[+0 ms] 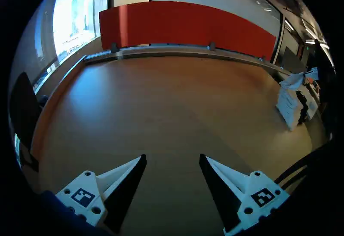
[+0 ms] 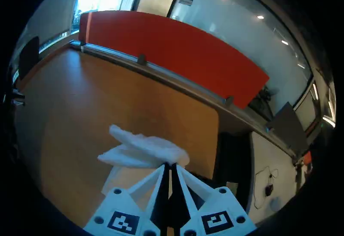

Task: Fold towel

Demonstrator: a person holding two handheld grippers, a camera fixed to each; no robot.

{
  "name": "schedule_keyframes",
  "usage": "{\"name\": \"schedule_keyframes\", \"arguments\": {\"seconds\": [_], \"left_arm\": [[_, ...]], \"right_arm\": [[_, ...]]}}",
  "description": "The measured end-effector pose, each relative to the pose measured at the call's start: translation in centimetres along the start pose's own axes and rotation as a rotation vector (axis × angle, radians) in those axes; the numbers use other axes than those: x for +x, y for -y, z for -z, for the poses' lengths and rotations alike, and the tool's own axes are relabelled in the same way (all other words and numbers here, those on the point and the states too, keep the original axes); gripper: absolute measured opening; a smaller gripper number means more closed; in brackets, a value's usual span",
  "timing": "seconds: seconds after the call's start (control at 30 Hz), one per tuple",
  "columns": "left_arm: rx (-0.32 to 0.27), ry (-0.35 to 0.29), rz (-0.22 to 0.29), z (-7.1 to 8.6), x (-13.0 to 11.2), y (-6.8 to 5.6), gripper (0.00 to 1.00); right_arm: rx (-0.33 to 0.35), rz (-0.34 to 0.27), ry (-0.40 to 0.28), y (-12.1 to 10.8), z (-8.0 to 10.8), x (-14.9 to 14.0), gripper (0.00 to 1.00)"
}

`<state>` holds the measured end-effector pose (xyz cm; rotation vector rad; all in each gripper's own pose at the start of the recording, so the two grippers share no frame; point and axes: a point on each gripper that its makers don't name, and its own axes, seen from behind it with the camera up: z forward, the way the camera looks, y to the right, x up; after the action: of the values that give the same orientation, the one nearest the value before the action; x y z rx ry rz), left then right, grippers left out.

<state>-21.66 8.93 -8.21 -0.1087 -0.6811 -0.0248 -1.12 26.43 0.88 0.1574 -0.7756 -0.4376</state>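
A white towel (image 2: 142, 150) hangs crumpled above the wooden table (image 2: 86, 102), and my right gripper (image 2: 171, 166) is shut on its near edge. Just beneath it lies more white cloth (image 2: 112, 179). In the left gripper view a stack of white folded towels (image 1: 289, 107) stands at the table's far right, with a loose white towel (image 1: 293, 81) raised above it. My left gripper (image 1: 173, 158) is open over bare tabletop (image 1: 163, 102), its fingers wide apart with nothing between them.
A red partition (image 1: 185, 25) on a metal rail (image 1: 172, 50) runs along the table's far edge. Windows (image 1: 73, 16) lie to the left. A dark chair (image 1: 21, 107) stands off the left edge. Beyond the table's right edge is a grey floor (image 2: 266, 171) with a cable.
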Motion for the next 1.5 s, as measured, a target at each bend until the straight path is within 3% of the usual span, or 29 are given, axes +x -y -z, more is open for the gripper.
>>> {"name": "schedule_keyframes", "arguments": {"seconds": [0.37,0.8,1.5], "left_arm": [[-0.005,0.001,-0.009,0.2,-0.1,-0.2,0.91],[0.006,0.008,-0.015,0.5,-0.6,0.4,0.91],[0.023,0.024,-0.026,0.9,-1.5,0.7,0.91]], "right_arm": [[-0.007,-0.024,0.071,1.2,0.4,-5.2,0.05],[-0.020,-0.113,0.158,1.7,-0.7,-10.6,0.05],[-0.054,-0.192,0.254,1.6,-3.8,-14.9,0.05]]}}
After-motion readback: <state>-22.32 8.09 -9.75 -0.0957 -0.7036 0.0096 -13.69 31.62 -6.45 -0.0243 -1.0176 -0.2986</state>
